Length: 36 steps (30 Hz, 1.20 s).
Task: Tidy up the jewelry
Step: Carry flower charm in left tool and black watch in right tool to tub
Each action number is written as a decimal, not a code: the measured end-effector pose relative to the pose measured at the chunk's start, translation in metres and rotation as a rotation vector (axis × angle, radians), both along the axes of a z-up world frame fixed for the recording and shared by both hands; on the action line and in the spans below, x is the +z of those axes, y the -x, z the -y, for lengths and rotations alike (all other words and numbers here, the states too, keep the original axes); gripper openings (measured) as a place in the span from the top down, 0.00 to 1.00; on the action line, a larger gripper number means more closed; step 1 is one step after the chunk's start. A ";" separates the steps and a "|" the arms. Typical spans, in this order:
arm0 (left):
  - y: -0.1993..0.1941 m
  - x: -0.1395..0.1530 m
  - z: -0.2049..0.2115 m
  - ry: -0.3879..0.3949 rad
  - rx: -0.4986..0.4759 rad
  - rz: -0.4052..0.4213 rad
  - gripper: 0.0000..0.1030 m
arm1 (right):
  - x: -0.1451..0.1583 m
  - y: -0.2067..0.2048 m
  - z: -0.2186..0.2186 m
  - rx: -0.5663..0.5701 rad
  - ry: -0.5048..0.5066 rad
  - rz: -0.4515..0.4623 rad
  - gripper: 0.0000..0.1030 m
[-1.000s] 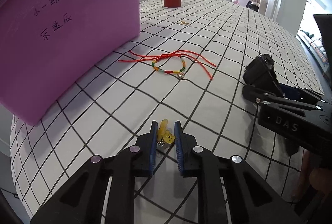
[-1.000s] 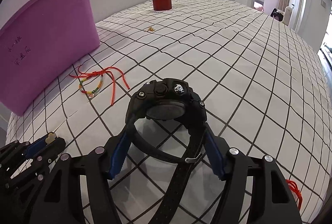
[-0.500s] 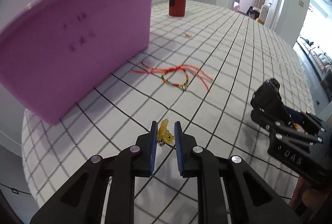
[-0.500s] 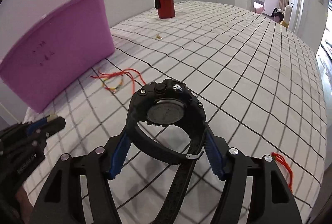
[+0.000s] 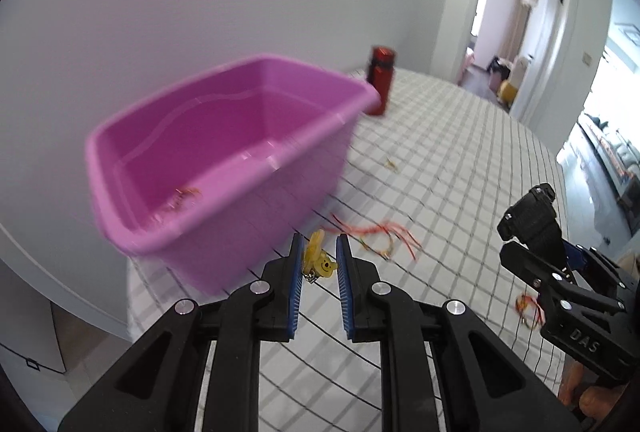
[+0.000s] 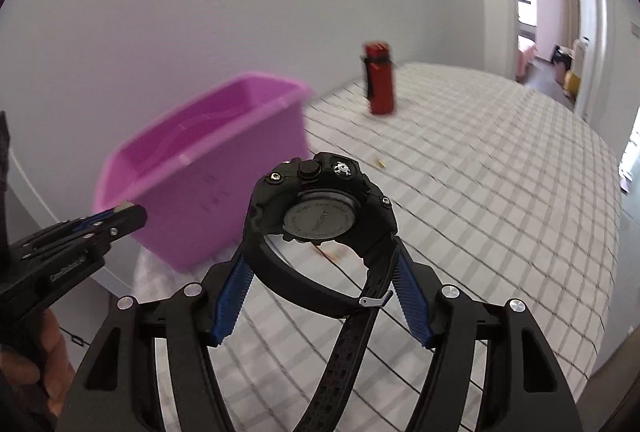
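My left gripper [image 5: 318, 258] is shut on a small yellow bear charm [image 5: 320, 260] and holds it in the air just before the near corner of the purple tub [image 5: 240, 191]. The tub holds a small tangle of jewelry [image 5: 182, 197] on its floor. My right gripper [image 6: 320, 272] is shut on a black sport watch [image 6: 320, 211] by its strap, raised above the table, to the right of the tub [image 6: 200, 175]. It also shows in the left wrist view [image 5: 532, 232]. A red-string beaded bracelet [image 5: 380, 238] lies on the checked cloth.
A red bottle [image 5: 380, 79] stands at the far side of the table beyond the tub. A small gold piece [image 5: 390, 163] lies mid-table. Another red-string bracelet [image 5: 528, 308] lies near the right gripper. The table's left edge [image 5: 132, 292] is just below the tub.
Both grippers have risen well above the table with their loads. The tub's inside is now in view from above. The view is blurred by motion.
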<state>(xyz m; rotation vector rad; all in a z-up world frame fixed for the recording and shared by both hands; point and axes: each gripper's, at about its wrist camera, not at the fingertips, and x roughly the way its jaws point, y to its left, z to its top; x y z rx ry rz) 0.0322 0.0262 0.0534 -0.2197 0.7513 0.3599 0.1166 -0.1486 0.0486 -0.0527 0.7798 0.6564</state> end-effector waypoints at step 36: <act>-0.130 -0.053 -0.255 0.117 -0.075 -0.302 0.83 | -0.035 -0.116 -0.308 -0.004 0.199 -0.230 0.37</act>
